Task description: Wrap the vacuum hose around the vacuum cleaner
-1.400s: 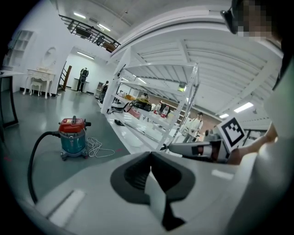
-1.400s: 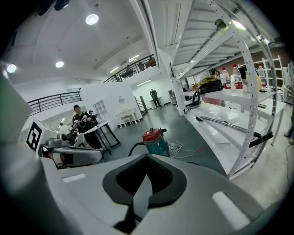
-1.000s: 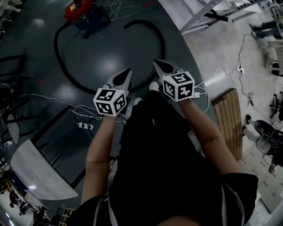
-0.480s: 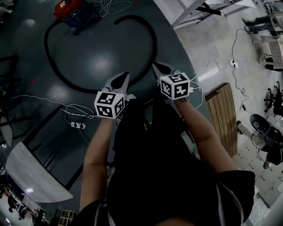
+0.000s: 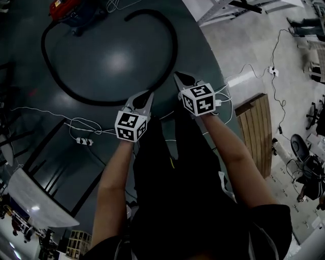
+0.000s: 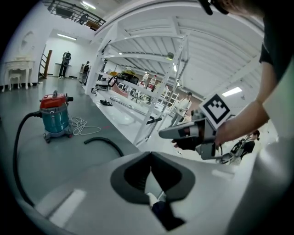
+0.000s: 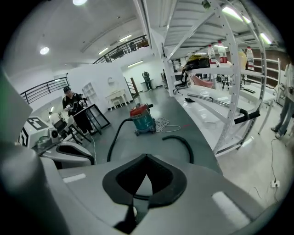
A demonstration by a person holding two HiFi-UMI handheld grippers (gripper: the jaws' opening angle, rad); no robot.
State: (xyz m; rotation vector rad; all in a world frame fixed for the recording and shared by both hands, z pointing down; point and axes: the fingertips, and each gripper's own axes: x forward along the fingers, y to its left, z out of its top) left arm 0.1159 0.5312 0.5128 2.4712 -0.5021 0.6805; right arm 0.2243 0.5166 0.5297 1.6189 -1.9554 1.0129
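Fingers (image 6: 130, 176) of the left gripper (image 5: 148, 95) are pressed together with nothing between them, and the fingers (image 7: 127, 179) of the right gripper (image 5: 176, 75) are closed and empty in the same way. That fits the moment, since nothing is within reach to take hold of.

Both grippers are carried side by side in front of the person's dark-clothed body. They are tilted down toward the dark grey polished floor (image 5: 117, 61), the right one a little ahead of the left.

The long black ribbed vacuum hose (image 5: 176, 43) lies on that floor in one wide open loop. One end is plugged into the squat canister vacuum cleaner with a red lid and teal body (image 5: 63, 7), which stands well beyond the grippers. The free end curls back and rests apart from the canister, near a tangle of white cord. No part of the hose is around the machine, so the wrapping looks not yet begun.

The near bend of the loop lies just past the fingertips in the head view. It is probably the first place to grasp, and for that the fingers would have to open.
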